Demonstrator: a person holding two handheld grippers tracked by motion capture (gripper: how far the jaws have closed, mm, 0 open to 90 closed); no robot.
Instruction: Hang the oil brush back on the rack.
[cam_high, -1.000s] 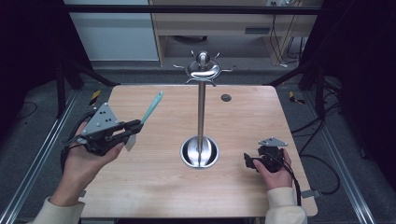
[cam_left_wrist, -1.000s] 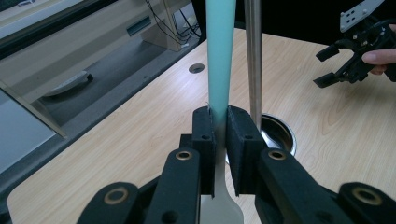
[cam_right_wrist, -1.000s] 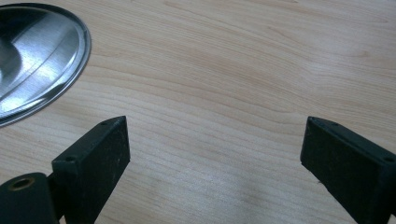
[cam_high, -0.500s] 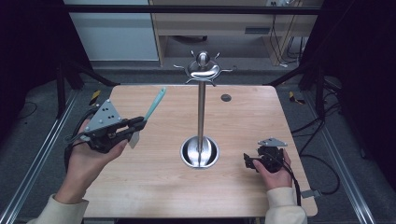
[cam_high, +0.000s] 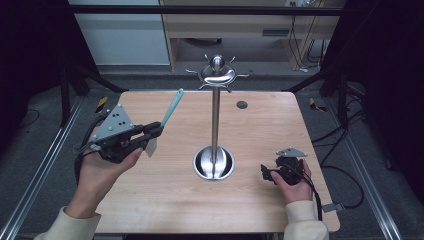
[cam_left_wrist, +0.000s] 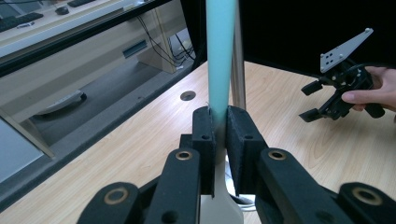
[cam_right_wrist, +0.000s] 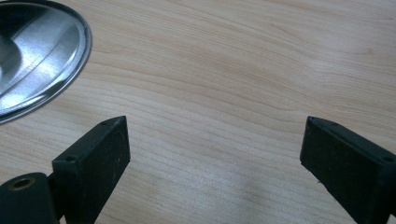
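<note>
High view — left gripper (cam_high: 150, 134) pinching teal spatula (cam_high: 170, 111), metal stand (cam_high: 215, 100) beside, right gripper (cam_high: 267, 172) fingers spread

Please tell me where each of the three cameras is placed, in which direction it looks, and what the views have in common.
High view: above the person's side, facing forward and down on the table; both hands show.
Left gripper view: rides the left gripper, looking along the teal spatula it clamps toward the right gripper.
Right gripper view: rides the right gripper, jaws apart, facing down on the wood.
Shared: the metal stand.
</note>
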